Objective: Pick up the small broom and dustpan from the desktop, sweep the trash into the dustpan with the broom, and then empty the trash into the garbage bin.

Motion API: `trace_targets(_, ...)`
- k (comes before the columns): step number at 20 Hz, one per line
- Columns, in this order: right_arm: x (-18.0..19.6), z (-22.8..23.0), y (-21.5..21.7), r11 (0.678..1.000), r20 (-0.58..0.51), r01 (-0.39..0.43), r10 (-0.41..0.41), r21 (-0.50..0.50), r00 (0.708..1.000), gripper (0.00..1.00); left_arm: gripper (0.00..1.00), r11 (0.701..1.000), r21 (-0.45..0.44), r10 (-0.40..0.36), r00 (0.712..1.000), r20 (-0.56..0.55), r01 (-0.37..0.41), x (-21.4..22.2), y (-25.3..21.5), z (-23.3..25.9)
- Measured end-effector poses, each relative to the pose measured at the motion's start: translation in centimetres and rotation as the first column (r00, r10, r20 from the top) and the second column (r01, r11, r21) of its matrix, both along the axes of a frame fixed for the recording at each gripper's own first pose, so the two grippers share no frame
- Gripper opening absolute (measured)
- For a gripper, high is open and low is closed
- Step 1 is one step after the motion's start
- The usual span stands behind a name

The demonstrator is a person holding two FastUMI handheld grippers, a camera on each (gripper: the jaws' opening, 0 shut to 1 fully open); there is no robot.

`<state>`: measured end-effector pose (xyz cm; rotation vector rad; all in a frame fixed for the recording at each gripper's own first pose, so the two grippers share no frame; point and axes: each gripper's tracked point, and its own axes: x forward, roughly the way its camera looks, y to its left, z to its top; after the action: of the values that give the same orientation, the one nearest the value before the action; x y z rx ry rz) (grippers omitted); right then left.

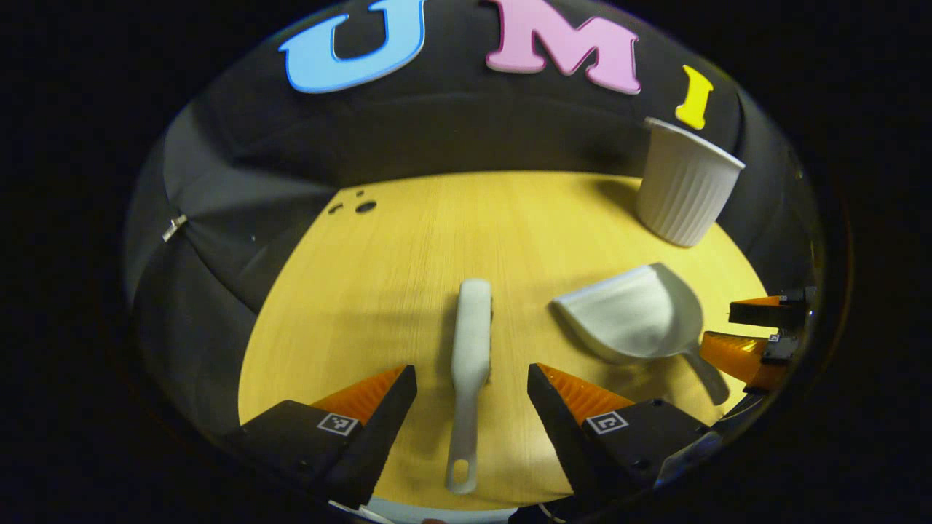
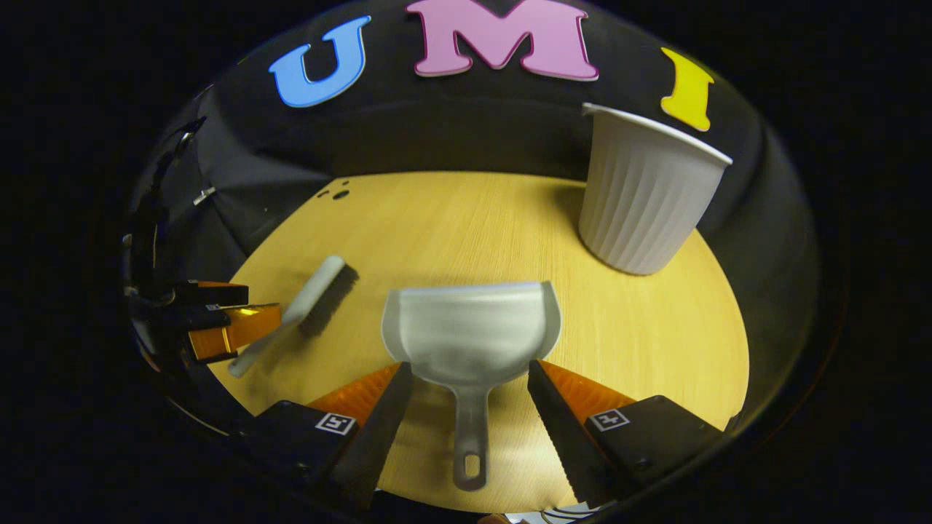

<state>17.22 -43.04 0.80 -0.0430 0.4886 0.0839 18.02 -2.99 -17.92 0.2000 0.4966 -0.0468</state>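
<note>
While both tools lie flat on the surface [image 1: 408,240], the left gripper [image 1: 472,378] holds its fingers spread astride the broom [image 1: 470,342] handle, gripping nothing. Rightward, the right gripper [image 2: 470,378] likewise straddles the dustpan [image 2: 472,331] handle, released — handles pointing near, seemingly for pickup. Far right stands the bin [image 2: 644,196], near the edge; open wood lies between.

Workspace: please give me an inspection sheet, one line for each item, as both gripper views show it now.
Surface: wooden desktop, small dark holes at the far left edge.
Job's things: broom and dustpan lie flat, apart; ribbed white bin upright, far right.
Clutter: no trash seen.
Grippers: left gripper open astride the broom handle; right gripper open astride the dustpan handle; neither grips.
Cables: nothing seen.
Surroundings: black cloth wall.
</note>
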Motion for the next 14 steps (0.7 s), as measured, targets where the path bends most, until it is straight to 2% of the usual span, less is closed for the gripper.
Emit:
trace_targets(3, -1.8, 5.3, -0.4, 1.0, 0.121, 0.015, -0.013, -0.023, 0.993, 0.99, 0.97, 0.999, -0.052, 0.0, 0.982, 0.189, 0.011, -3.7, -1.4, 5.5)
trace_targets(6, -4.8, 10.3, 0.5, 1.0, 0.284, 0.021, -0.025, 0.017, 0.959, 0.99, 0.98, 0.996, -0.086, -0.006, 0.938, 0.347, 0.038, -8.3, -2.4, 9.1)
trace_targets(10, -8.4, 11.3, 2.0, 0.999, 0.38, -0.032, 0.027, 0.007, 0.925, 0.99, 0.98, 0.997, -0.059, -0.02, 0.909, 0.417, 0.048, -13.7, -3.6, 9.2)
trace_targets(14, -12.7, 10.2, 2.0, 0.999, 0.387, -0.016, -0.001, 0.041, 0.922, 0.99, 0.98, 0.996, -0.036, -0.057, 0.893, 0.446, 0.081, -17.5, -4.7, 9.3)
